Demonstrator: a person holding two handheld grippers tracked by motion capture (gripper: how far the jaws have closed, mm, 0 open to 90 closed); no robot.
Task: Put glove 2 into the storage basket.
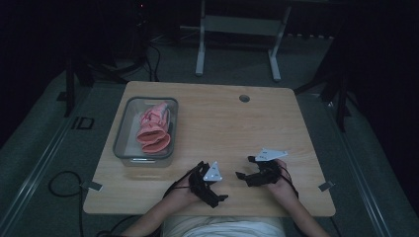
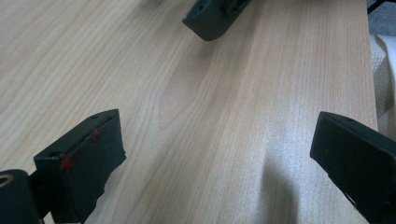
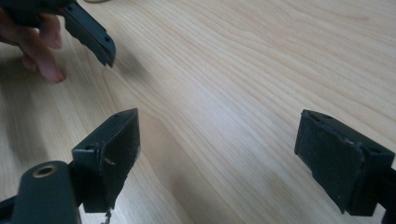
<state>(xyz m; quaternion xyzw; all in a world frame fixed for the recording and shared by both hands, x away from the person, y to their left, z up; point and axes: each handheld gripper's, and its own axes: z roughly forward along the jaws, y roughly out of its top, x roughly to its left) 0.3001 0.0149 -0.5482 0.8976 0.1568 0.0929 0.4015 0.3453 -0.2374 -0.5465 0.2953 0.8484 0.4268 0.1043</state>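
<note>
Basically, the pink gloves (image 1: pixel 154 129) lie crumpled in the tray (image 1: pixel 121 132) at the desk's (image 1: pixel 232 123) left side, well apart from both grippers. They look like soft rubber, cuffs open toward the person, one piled on the other; likely parked in the tray to keep them together and off the work area. Tray is a clear, shallow rectangle with rounded corners and a dark rim, long side running away from the person. Left gripper (image 2: pixel 217 154) hovers low over bare desk near the front edge, fingers (image 2: pixel 86 158) released, wide gap, nothing between them. Right gripper (image 3: pixel 233 158) is just beside it, same state: fingers (image 3: pixel 343 156) spread, empty, only wood grain in the gap. Each gripper view catches the tip of the other gripper at its top edge, so the two point toward each other near the centre front. My read: a neutral ready pose, no reach begun; the left one is nearer the tray. Pads are matte black, blocky, slightly worn at the edges; the left ones carry small red marks. Desk is light wood laminate, smooth, with a round cable hole (image 1: pixel 244 98) at the back. Room lighting is dim, so glove detail is hard to tell.
</note>
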